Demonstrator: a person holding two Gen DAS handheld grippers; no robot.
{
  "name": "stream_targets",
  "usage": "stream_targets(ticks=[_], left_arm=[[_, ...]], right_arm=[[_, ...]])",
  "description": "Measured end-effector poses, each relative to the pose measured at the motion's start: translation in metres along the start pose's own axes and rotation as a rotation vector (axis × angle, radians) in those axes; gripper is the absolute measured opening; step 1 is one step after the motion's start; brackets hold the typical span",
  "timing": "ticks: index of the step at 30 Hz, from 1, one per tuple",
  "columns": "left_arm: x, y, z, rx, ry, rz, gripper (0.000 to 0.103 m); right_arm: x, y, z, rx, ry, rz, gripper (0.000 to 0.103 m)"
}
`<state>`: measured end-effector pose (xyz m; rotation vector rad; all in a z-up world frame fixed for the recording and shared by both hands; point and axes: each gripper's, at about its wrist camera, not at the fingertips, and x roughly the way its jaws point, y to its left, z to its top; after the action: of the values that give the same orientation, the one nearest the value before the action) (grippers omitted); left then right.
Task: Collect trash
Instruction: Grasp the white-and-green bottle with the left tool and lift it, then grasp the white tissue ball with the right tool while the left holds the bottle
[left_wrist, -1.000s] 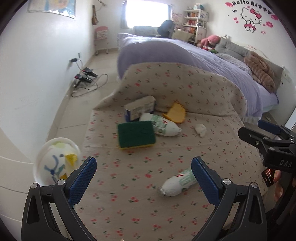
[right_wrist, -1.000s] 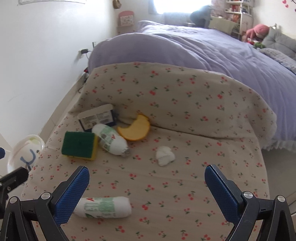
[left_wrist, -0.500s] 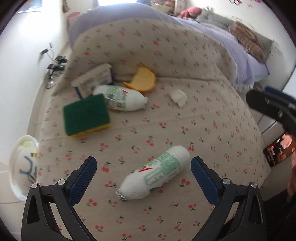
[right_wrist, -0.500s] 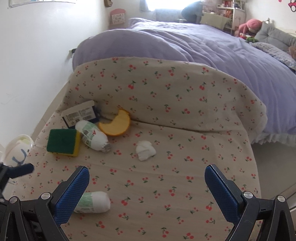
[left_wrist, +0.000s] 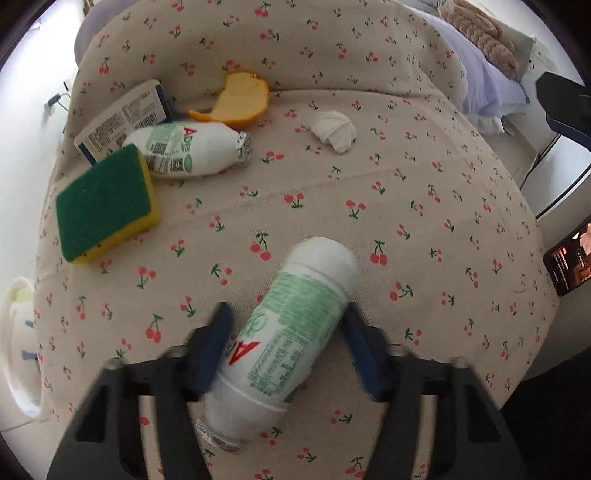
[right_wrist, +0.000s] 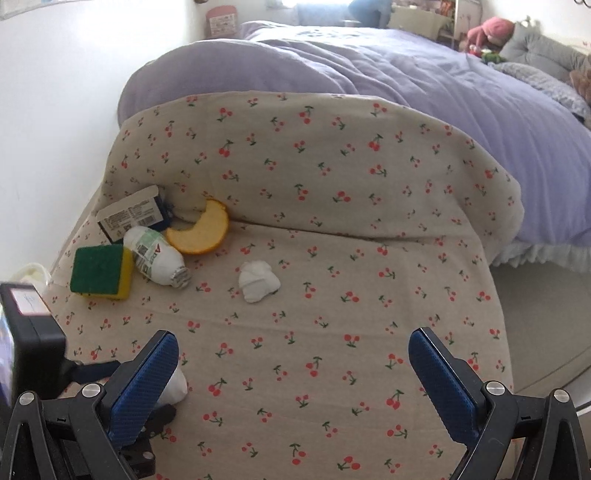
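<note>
A white bottle with a green label (left_wrist: 291, 325) lies on the cherry-print cloth (left_wrist: 406, 206). It sits between the blue fingers of my left gripper (left_wrist: 288, 336), whose jaws are closing with both pads against its sides. Its white end (right_wrist: 173, 387) shows in the right wrist view beside the left gripper. Farther back lie a second bottle (left_wrist: 184, 149), a green-and-yellow sponge (left_wrist: 103, 199), an orange peel (left_wrist: 240, 99), a crumpled tissue (left_wrist: 332, 127) and a small box (left_wrist: 125, 114). My right gripper (right_wrist: 291, 369) hovers open over bare cloth, short of the tissue (right_wrist: 258, 282).
A white bin (left_wrist: 18, 332) stands on the floor off the cloth's left edge. A phone (left_wrist: 570, 266) shows at the right edge. A purple duvet (right_wrist: 406, 92) rises behind the cloth, and a white wall runs along the left.
My left gripper dropped onto the near bottle and its wide-open fingers came in around it. My right gripper drifted a little right, still open.
</note>
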<state>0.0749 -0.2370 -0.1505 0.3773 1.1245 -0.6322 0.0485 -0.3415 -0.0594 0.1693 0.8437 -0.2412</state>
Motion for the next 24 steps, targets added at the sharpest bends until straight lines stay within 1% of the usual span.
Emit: stream_targets(ticks=[1,3,10,12,18,22,24], left_arm=[[-0.001,0.003,0.001,-0.012,0.001,-0.01,0.041],[-0.004,0.01,0.001,-0.053,-0.005,-0.042,0.04],[-0.038,0.043,0.01,-0.17,-0.087,-0.071,0.04],[-0.048,0.054,0.011,-0.2,-0.106,-0.07,0.04],[-0.067,0.079,0.009,-0.256,-0.135,-0.077,0.04],[-0.071,0.094,0.005,-0.275,-0.136,-0.08,0.04],[-0.07,0.1,0.004,-0.279,-0.132,-0.075,0.04]], right_arm=[[0.001,-0.003,0.002,0.011,0.001,0.0,0.102],[0.002,-0.007,0.004,0.026,0.004,-0.002,0.102],[0.023,-0.014,0.018,0.057,0.04,-0.025,0.102],[0.034,-0.014,0.022,0.063,0.061,-0.029,0.102],[0.087,-0.006,0.03,0.047,0.135,-0.018,0.102],[0.122,0.0,0.029,0.058,0.204,-0.006,0.088],[0.135,0.006,0.028,0.055,0.222,0.001,0.086]])
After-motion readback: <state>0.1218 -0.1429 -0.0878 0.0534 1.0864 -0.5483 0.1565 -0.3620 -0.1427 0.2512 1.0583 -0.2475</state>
